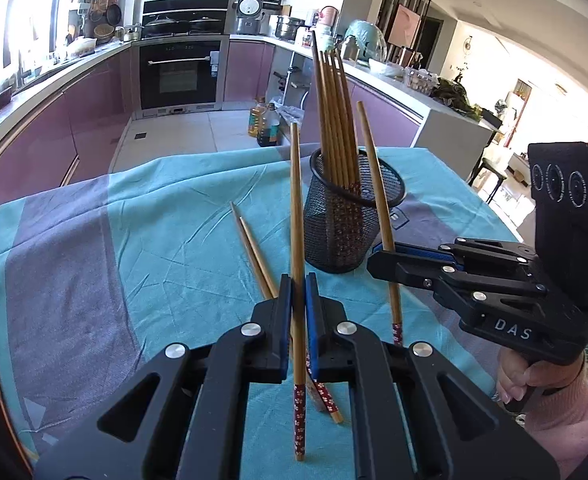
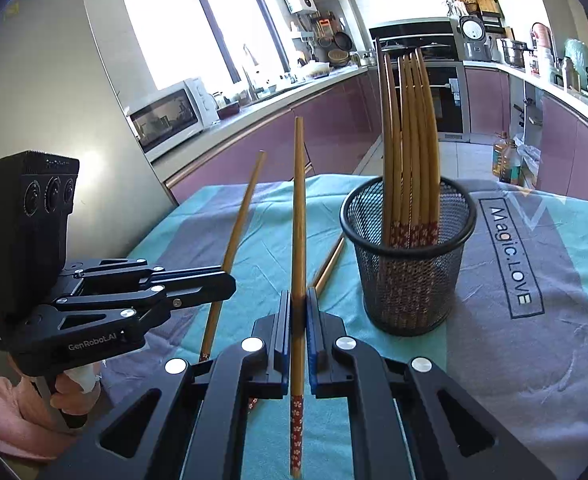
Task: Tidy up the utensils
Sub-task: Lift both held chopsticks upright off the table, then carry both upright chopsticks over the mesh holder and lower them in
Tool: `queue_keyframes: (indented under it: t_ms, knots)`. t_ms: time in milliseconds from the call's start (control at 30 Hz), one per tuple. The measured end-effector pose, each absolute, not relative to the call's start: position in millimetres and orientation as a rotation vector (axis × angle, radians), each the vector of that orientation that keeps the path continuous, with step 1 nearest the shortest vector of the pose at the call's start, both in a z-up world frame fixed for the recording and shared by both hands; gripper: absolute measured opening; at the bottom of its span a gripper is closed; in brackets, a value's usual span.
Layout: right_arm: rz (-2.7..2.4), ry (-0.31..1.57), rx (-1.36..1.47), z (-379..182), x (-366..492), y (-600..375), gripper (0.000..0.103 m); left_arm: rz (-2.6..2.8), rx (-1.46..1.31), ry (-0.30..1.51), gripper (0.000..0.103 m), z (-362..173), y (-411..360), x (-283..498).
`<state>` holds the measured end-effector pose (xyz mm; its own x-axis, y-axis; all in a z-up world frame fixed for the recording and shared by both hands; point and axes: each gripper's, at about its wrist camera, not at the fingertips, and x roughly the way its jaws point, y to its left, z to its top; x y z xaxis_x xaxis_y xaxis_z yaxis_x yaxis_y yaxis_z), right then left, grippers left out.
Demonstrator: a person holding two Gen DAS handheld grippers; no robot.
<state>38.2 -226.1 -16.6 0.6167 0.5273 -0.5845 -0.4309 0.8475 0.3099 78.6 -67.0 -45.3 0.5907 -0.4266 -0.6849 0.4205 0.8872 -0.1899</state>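
Left wrist view: our left gripper [image 1: 298,300] pinches one upright chopstick [image 1: 296,216]; our right gripper [image 1: 385,254] pinches another [image 1: 375,176] beside the mesh holder [image 1: 345,224]. We should lift each above the rim, then lower it patterned end first.

"Magic.LOVE" on tablecloth [image 2: 509,256], "GenRobot.AI" on left hand-held gripper [image 2: 230,280]

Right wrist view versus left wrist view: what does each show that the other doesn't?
Only the right wrist view shows the microwave, the window and the "Magic.LOVE" print on the cloth. Only the left wrist view shows the two loose chopsticks lying full length on the tablecloth; the right view catches just their tips. Both show the mesh holder with upright chopsticks, the oven, and each tongs, left and right, shut on one chopstick.
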Motion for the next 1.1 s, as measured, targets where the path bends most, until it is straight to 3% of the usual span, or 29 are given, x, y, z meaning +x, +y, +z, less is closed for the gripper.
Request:
queue_keyframes:
  t_ms: [1100]
  knots:
    - [0.529,0.624,0.152,13.5,27.9,-244.6,0.006,-0.581,-0.076,0.695,0.007,0.4,-63.6,63.0]
